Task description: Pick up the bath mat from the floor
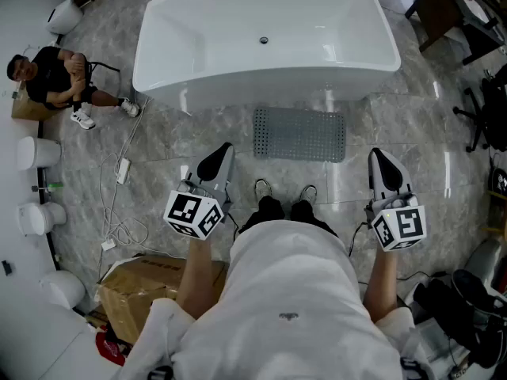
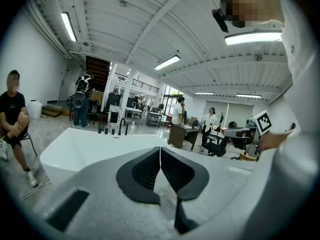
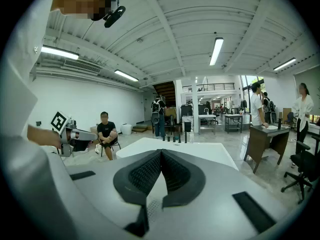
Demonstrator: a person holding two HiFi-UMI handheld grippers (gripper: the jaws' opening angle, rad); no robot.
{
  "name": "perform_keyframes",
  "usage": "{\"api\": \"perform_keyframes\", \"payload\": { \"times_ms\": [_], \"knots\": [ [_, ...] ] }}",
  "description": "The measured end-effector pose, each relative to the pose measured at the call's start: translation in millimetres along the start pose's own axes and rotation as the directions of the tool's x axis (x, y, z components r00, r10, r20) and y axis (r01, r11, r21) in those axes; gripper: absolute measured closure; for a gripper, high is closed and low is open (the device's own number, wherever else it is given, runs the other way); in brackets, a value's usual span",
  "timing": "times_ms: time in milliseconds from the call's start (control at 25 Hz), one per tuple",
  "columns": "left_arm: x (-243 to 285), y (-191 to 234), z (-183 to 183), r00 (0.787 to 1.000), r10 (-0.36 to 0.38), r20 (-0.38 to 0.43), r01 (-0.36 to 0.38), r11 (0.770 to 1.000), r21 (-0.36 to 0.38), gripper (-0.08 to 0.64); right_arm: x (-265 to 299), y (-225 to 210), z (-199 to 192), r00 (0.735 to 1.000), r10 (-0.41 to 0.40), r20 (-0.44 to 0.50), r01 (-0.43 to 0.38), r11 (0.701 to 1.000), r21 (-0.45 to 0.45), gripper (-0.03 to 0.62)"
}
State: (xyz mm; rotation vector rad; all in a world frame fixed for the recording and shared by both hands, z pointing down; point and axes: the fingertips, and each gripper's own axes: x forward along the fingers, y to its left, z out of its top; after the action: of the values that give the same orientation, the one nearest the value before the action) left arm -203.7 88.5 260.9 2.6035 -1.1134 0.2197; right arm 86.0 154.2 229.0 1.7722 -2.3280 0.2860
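Note:
The grey perforated bath mat (image 1: 299,134) lies flat on the marble floor, right in front of the white bathtub (image 1: 261,38). My left gripper (image 1: 224,152) hovers shut and empty over the floor, near the mat's left end and on my side of it. My right gripper (image 1: 375,157) is also shut with nothing in it, just past the mat's right end. In the left gripper view the jaws (image 2: 160,151) meet in a thin line and point level at the tub (image 2: 75,149). In the right gripper view the jaws (image 3: 161,155) are likewise pressed together, with the tub (image 3: 185,151) beyond them.
My shoes (image 1: 283,192) stand just short of the mat. A person sits on a chair (image 1: 51,74) at the far left. Cables (image 1: 119,212) trail over the floor near a cardboard box (image 1: 146,287). Office chairs (image 1: 483,109) and desks stand at the right.

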Motion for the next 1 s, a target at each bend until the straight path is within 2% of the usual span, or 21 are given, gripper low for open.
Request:
{"api": "perform_keyframes", "payload": {
  "times_ms": [400,680,1000],
  "knots": [
    [0.6,10.0,2.7,1.000,-0.016,0.004,0.016,1.000,0.006,0.546,6.2,8.0,2.8,1.000,-0.023,0.000,0.023,1.000,-0.013,0.584],
    [-2.9,21.7,-0.1,1.000,-0.021,0.000,0.021,1.000,0.004,0.546,14.0,25.9,5.1,1.000,0.017,0.015,-0.017,1.000,-0.001,0.584],
    [-1.2,36.1,-9.3,0.998,-0.054,-0.033,0.054,0.999,-0.008,0.546,18.9,27.7,-2.8,0.999,-0.046,-0.020,0.047,0.998,0.046,0.583]
  ]
}}
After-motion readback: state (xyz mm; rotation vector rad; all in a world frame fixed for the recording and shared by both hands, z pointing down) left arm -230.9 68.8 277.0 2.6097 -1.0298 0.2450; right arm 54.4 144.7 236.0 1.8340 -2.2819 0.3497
